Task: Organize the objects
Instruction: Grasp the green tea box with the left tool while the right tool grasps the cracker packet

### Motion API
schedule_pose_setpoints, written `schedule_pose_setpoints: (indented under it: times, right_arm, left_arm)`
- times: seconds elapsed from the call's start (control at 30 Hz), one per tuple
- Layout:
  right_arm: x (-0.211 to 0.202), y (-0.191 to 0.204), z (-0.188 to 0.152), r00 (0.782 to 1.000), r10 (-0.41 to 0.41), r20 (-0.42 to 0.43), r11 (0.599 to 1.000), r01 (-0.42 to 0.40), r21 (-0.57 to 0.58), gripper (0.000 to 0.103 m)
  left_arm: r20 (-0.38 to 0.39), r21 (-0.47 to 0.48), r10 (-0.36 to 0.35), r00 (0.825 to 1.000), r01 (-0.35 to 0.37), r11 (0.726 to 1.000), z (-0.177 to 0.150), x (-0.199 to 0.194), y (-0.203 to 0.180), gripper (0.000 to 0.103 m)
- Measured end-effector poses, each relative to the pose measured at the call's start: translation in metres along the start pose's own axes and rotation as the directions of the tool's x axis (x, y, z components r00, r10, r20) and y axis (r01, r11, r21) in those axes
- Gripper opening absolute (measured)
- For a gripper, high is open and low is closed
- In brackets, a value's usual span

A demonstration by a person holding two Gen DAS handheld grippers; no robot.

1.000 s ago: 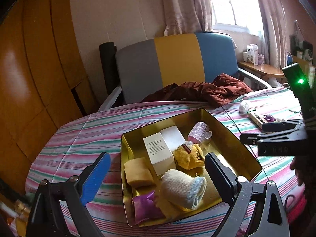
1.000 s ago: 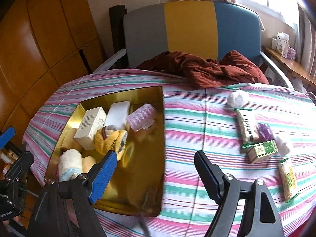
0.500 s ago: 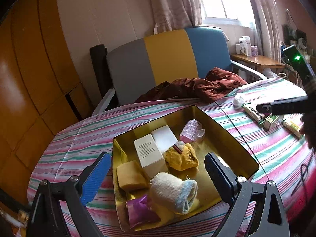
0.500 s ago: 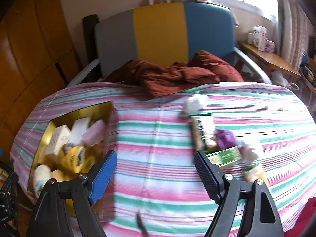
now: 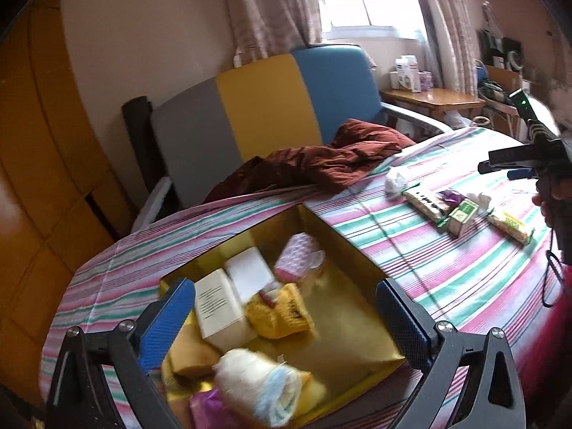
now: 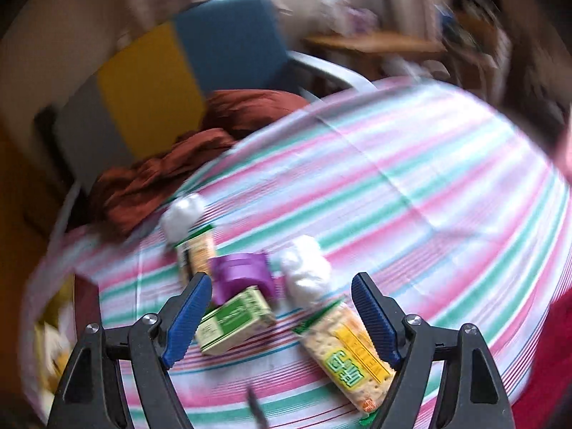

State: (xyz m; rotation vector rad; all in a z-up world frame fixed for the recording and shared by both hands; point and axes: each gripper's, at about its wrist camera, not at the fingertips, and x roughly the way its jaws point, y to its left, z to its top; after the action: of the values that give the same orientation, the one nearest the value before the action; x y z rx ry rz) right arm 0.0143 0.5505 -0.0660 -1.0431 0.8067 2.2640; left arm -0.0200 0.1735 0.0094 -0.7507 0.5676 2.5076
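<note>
The left tongs (image 5: 286, 318) are hanging wide open above the gold tray (image 5: 361, 254), gripping nothing. Inside the tray, a white box (image 5: 220, 307) is lying at about 10 o'clock of centre, with a yellow knit (image 5: 280, 311) just beside it at 3 o'clock. A pink pack (image 5: 298, 257) is sitting toward 12 o'clock, and a cream sock (image 5: 259, 382) is lying at 6 o'clock, blurred.

The right tongs (image 6: 280, 316) are also gaping wide and empty, hovering over loose items on the striped counter (image 6: 411, 178). Between the tips, a green box (image 6: 232, 320) is lying toward 9 o'clock and a cracker pack (image 6: 345, 352) is slanting toward 4 o'clock. A purple item (image 6: 243, 275), possibly a small bag though the blur makes it hard to tell, is touching the green box at its 12 o'clock side. A white wad (image 6: 304, 264) is resting just beside the purple item at 3 o'clock. A second cracker pack (image 6: 198, 250) and another white wad (image 6: 182, 212) are lying farther off toward 11 o'clock.

In the left view these loose items are sitting at 2 o'clock of the tray, well apart from it. A brown cloth (image 5: 332, 161) is spilling from the chair (image 5: 264, 107) onto the counter edge at 12 o'clock.
</note>
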Motion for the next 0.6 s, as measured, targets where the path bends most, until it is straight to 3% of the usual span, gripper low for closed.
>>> schedule_pose_setpoints:
  times: [0.33,0.6]
  right_arm:
    - [0.006,-0.038,-0.001,0.999,0.013,-0.04,0.983,-0.005,0.186,0.082]
    - [0.012,-0.039,-0.003,0.996,0.057,-0.063,0.975,-0.042,0.219,0.082]
  left_arm:
    - [-0.04,0.033,-0.145,0.989,0.146,0.989,0.034,0.034,-0.05,0.102]
    - [-0.067,-0.02,-0.306,0.95,0.305,0.952,0.063,0.065,-0.085,0.1]
